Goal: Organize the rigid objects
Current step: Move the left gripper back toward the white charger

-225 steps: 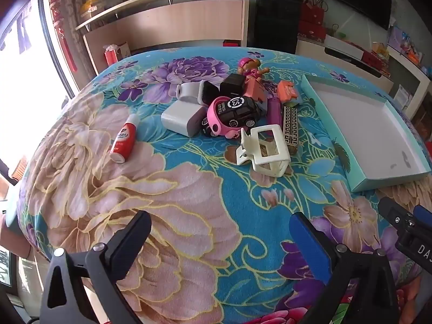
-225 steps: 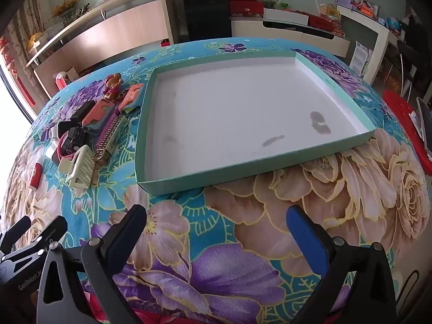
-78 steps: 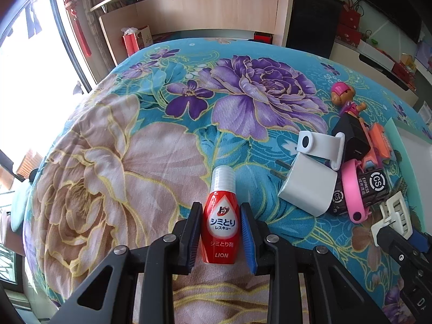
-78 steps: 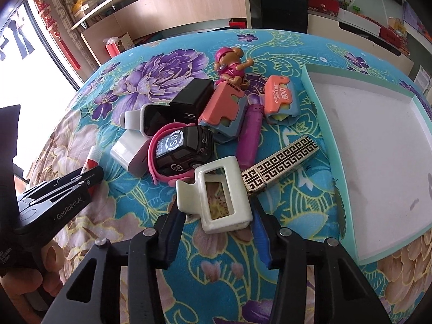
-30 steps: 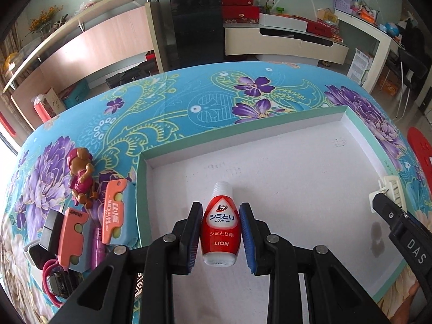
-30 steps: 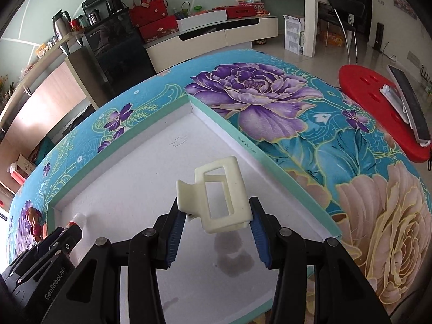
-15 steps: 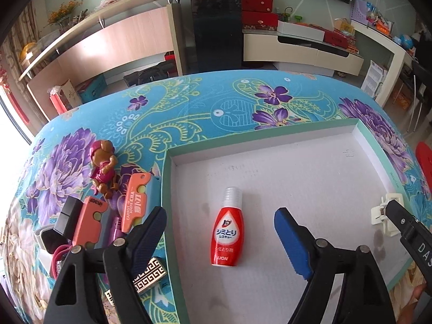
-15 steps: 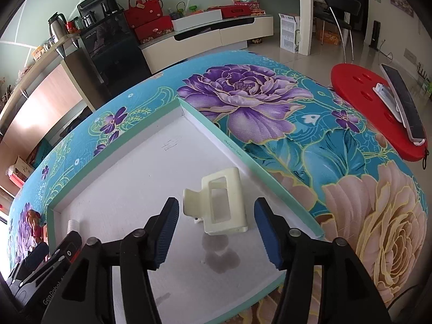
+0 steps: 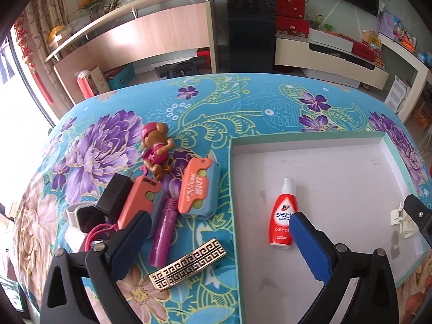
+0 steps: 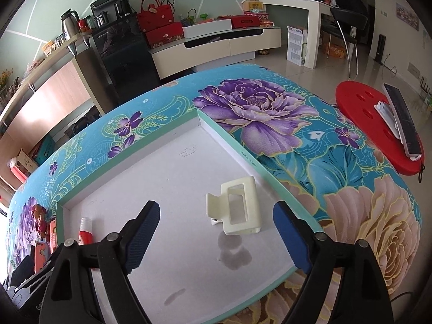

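Red bottle [image 9: 282, 217] lying flat in tray [image 9: 232, 189], near its left wall, cap pointing away. Cream hair clip [image 10: 237, 206] also in tray, near right wall, well apart from bottle. Left tool [image 9: 216, 239] open wide, empty, hovering over tray's left wall; right pad overlapping bottle in view, contact can't tell. Right tool [image 10: 216, 236] open, empty, above tray w/ clip just ahead betw. pads. Left of tray on floral-cloth counter [image 9: 243, 108]: gold-patterned bar [image 9: 189, 264], purple tube [image 9: 163, 232], two orange cutters [image 9: 198, 187], dog figure [image 9: 156, 148], black block [image 9: 114, 197], pink car partly hidden.
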`<state>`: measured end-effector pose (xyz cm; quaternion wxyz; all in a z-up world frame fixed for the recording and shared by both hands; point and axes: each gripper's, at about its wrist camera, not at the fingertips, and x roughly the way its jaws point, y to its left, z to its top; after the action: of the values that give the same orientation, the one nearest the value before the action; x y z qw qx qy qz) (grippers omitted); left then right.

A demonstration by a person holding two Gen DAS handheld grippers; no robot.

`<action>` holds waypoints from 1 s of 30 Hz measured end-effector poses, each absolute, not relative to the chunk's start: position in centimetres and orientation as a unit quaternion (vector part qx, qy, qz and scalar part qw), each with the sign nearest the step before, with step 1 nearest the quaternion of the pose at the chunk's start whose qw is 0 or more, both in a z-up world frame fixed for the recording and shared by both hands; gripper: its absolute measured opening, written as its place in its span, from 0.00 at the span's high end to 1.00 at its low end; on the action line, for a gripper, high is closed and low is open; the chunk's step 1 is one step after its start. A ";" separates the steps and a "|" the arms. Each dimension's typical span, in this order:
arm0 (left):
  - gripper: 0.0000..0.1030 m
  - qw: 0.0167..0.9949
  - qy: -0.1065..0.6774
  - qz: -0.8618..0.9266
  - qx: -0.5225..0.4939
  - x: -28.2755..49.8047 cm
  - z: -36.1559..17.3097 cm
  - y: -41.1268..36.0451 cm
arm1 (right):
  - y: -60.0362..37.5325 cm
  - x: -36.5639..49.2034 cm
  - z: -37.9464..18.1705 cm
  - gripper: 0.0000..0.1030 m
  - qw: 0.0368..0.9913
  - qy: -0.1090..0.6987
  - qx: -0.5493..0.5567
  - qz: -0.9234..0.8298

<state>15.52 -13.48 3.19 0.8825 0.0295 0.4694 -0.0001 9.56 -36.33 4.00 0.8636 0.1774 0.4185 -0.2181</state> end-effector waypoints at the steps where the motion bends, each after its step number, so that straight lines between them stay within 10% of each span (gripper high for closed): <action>1: 0.00 0.883 0.468 0.005 0.026 15.4 3.3 -12.9 | -36.1 9.6 4.1 0.14 0.864 0.419 0.180 -0.215; 30: 0.00 0.877 0.443 0.154 -0.102 12.2 5.4 4.3 | -20.7 12.5 4.8 0.09 0.893 0.437 0.103 -0.047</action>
<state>12.17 4.30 5.39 0.8772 -0.1021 0.4430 0.1541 12.54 -20.66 4.75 0.8926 0.1027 0.4365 -0.0471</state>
